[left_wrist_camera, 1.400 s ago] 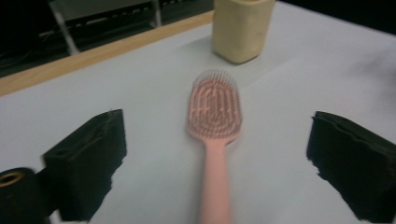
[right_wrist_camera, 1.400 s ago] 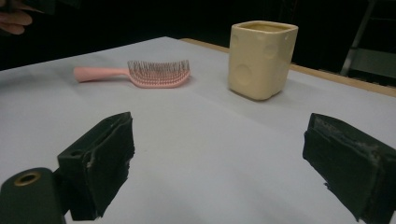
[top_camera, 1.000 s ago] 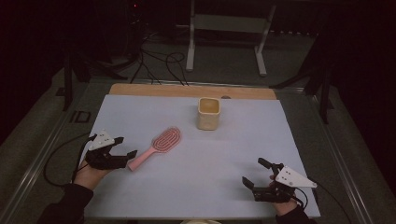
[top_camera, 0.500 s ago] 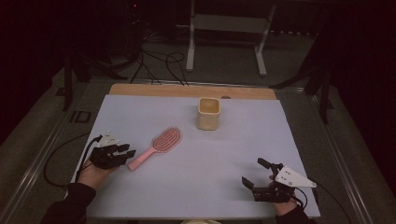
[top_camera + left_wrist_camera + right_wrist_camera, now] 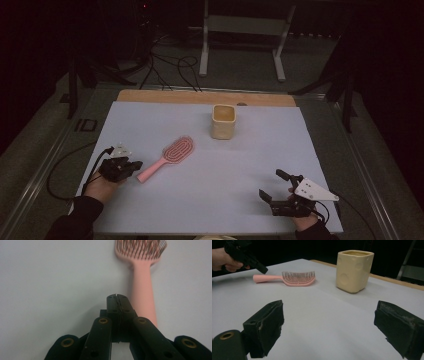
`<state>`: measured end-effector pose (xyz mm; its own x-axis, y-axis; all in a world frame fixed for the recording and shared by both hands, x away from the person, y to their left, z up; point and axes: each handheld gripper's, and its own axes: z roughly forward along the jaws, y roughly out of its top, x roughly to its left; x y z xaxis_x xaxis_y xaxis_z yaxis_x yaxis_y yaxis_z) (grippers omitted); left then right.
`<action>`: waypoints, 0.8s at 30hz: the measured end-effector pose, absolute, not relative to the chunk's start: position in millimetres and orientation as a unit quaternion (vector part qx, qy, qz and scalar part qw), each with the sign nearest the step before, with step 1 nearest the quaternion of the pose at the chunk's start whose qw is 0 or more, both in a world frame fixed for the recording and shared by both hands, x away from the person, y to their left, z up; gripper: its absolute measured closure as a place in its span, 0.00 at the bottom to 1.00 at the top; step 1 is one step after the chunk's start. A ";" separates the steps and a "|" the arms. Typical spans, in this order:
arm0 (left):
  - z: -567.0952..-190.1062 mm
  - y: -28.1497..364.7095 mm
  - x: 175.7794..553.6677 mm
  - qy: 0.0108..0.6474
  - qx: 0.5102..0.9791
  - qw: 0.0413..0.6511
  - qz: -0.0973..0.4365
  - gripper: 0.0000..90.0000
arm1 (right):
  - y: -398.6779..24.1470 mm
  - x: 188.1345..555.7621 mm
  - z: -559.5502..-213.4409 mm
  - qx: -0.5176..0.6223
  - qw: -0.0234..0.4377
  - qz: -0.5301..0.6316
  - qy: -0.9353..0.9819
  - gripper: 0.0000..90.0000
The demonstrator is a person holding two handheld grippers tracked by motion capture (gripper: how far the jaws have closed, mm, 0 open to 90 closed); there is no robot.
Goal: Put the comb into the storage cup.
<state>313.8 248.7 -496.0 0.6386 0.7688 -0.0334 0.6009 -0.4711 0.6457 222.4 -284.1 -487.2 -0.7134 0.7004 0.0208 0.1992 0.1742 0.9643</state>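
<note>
While my left claw (image 5: 117,296) has just been closing and its jaws now meet on nothing, just beside the pink hairbrush (image 5: 167,157) handle near the bench's left edge, I judge the grasp missed; my right claw (image 5: 280,187) waits open.

High view looks down; both claw views sit low, sharing the hairbrush (image 5: 171,156).

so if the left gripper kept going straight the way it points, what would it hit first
Probably nothing. The left gripper, jaws shut on nothing, points along bare table just beside the pink hairbrush handle; it might graze the handle, since depth is unclear.
</note>
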 end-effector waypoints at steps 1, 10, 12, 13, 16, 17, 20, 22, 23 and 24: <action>-496.3 248.4 313.6 0.402 0.852 0.309 0.131 1.00 | -283.9 222.5 -487.4 0.307 0.221 0.564 0.734 0.10; -499.7 243.1 310.3 0.389 0.866 0.290 0.120 1.00 | -284.0 221.8 -486.9 0.306 0.221 0.564 0.735 0.10; -499.8 242.4 309.6 0.388 0.867 0.290 0.119 1.00 | -284.1 221.9 -486.9 0.307 0.221 0.564 0.734 0.10; -499.6 240.2 307.5 0.386 0.869 0.285 0.118 1.00 | -284.0 221.8 -487.1 0.307 0.220 0.563 0.735 0.10; -499.1 238.1 305.4 0.382 0.873 0.282 0.115 1.00 | -283.9 221.8 -486.9 0.307 0.220 0.564 0.735 0.10; -499.2 236.2 303.5 0.383 0.873 0.280 0.112 1.00 | -284.2 222.3 -487.2 0.306 0.220 0.564 0.735 0.10; -499.1 234.5 301.6 0.382 0.874 0.279 0.109 1.00 | -284.1 222.1 -487.3 0.307 0.220 0.563 0.735 0.10; -498.7 232.1 299.2 0.379 0.876 0.279 0.104 1.00 | -283.9 221.8 -486.9 0.306 0.220 0.564 0.735 0.10; -498.7 232.1 299.2 0.379 0.876 0.279 0.104 1.00 | -283.9 221.8 -486.9 0.306 0.220 0.564 0.735 0.10; -498.6 230.5 297.7 0.378 0.877 0.279 0.102 1.00 | -283.9 222.1 -487.0 0.307 0.220 0.563 0.735 0.10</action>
